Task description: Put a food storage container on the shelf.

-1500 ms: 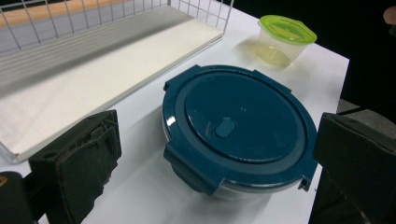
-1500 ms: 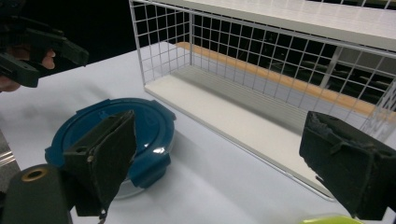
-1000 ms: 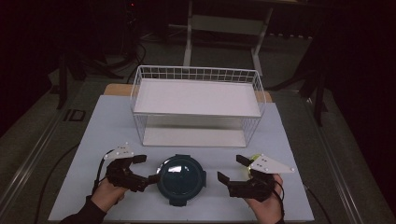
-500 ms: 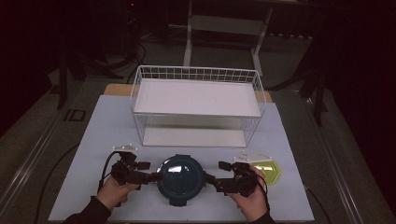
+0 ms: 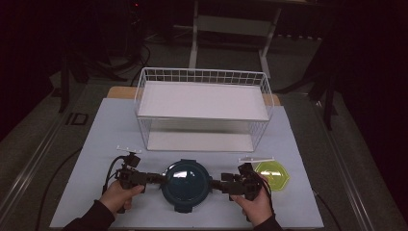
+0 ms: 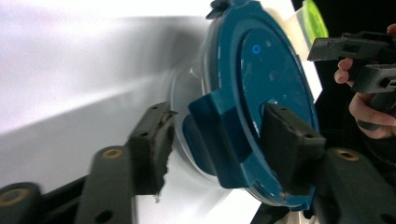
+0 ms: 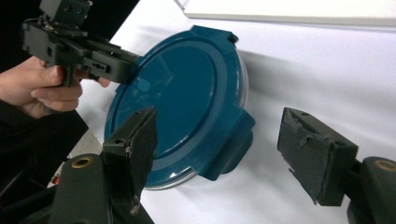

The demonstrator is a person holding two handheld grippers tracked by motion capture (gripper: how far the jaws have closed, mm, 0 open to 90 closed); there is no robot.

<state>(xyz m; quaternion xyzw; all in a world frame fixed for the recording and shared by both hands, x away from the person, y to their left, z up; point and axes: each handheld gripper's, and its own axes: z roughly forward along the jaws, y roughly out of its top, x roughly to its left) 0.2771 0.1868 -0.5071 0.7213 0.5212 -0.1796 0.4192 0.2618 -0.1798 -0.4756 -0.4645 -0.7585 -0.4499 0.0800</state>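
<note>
Both grippers dropped in beside blue lid (image 5: 186, 184): left gripper (image 6: 219, 154) and right gripper (image 7: 224, 154) straddle side latches, jaws closing, not yet pinching; unlatching looks next

Dark room. Grey floor (image 5: 33, 144) around white surface (image 5: 96, 130). Pale metal stand (image 5: 231, 24) beyond far edge; black cables (image 5: 139, 53) near far-left corner.

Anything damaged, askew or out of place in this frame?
Only wear: the rubber pads on the left gripper's fingers and the right gripper's fingers look chipped and ragged at their edges. The blue-lidded container sits flat, its lid on, and the wire rack stands square. Nothing spilled.
</note>
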